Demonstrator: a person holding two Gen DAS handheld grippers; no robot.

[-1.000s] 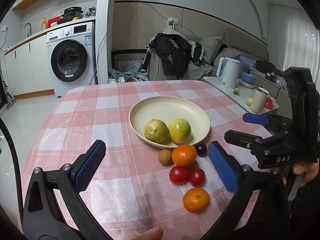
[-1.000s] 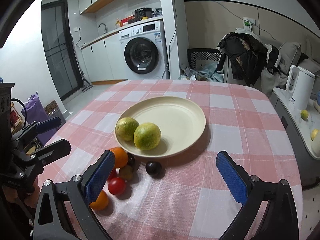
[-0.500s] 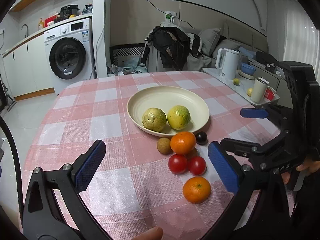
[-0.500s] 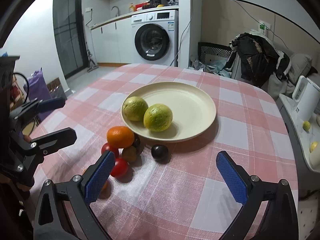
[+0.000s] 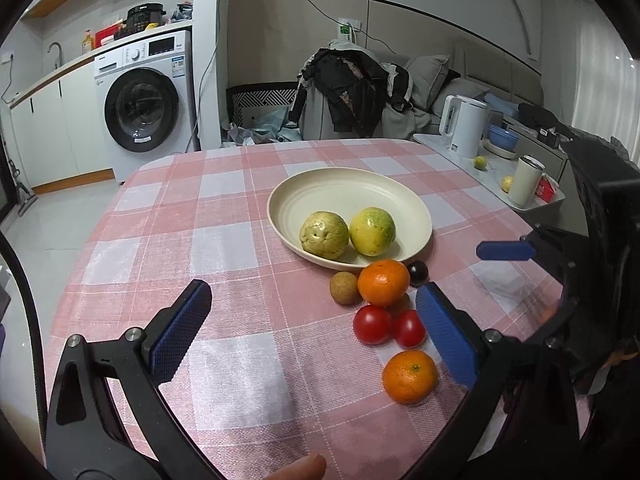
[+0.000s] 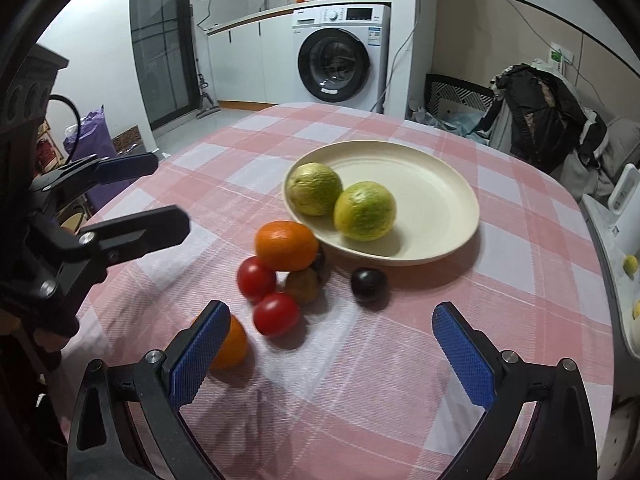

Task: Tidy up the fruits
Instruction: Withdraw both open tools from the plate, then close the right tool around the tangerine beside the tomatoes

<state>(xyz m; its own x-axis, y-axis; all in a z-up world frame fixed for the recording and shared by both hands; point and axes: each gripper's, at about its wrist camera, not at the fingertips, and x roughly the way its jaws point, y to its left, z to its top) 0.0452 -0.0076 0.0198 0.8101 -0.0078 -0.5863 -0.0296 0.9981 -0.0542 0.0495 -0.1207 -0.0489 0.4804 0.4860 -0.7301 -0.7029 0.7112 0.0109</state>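
Low in the right wrist view, the spread right gripper [image 6: 326, 340] half-hides an orange [image 6: 232, 344]; the left gripper [image 5: 316, 330] gapes too, and a dark fruit [image 6: 318, 260], perhaps a plum, is mostly covered.

Two low wrist views, shared plate [image 5: 416, 208]

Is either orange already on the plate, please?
No, both oranges rest on the tablecloth, outside the plate.

White washing machine [image 5: 142, 98] under a counter, grey sofa [image 5: 448, 88] behind, perhaps curtains at far right.
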